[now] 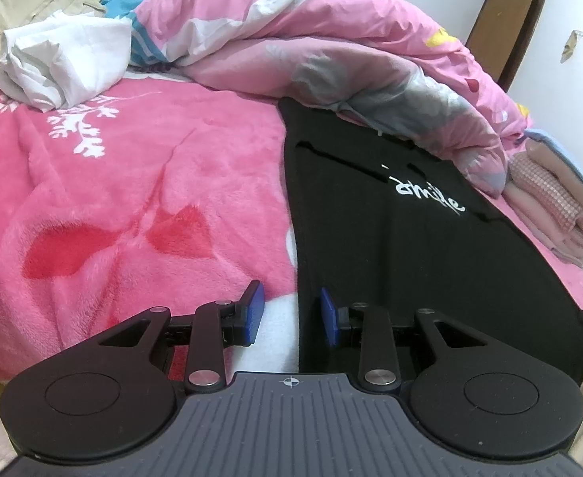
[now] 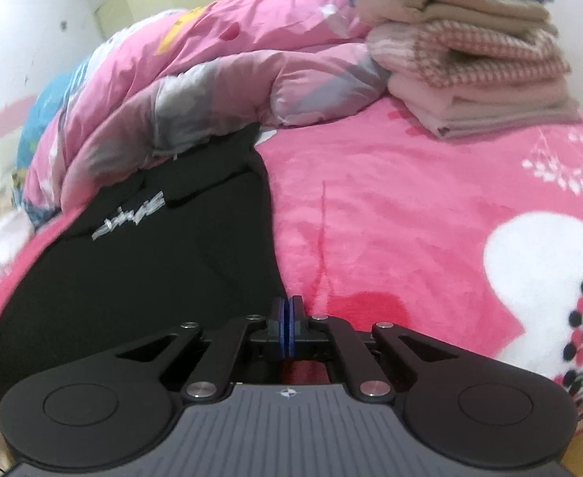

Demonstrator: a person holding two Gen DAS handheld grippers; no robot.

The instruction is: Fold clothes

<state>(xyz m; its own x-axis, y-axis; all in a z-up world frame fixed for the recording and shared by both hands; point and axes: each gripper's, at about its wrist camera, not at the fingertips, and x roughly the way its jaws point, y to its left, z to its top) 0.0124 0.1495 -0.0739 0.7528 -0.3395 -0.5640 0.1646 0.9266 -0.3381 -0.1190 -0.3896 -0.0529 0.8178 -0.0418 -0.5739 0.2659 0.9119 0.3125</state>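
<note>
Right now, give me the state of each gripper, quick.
Left gripper: open, straddling the near left edge of the black garment, not pinching it.
Right gripper: closed at the garment's right edge; whether cloth is caught cannot be told.

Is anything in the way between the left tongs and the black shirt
Nothing visible. The left tongs stand open right at the near left edge of the black shirt, which lies flat on the pink blanket. Only the quilt covers the shirt's far end.

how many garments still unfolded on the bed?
2 that I can tell: the black shirt spread flat by the grippers, and a crumpled white garment at the far left. More may be hidden under the quilt.
</note>
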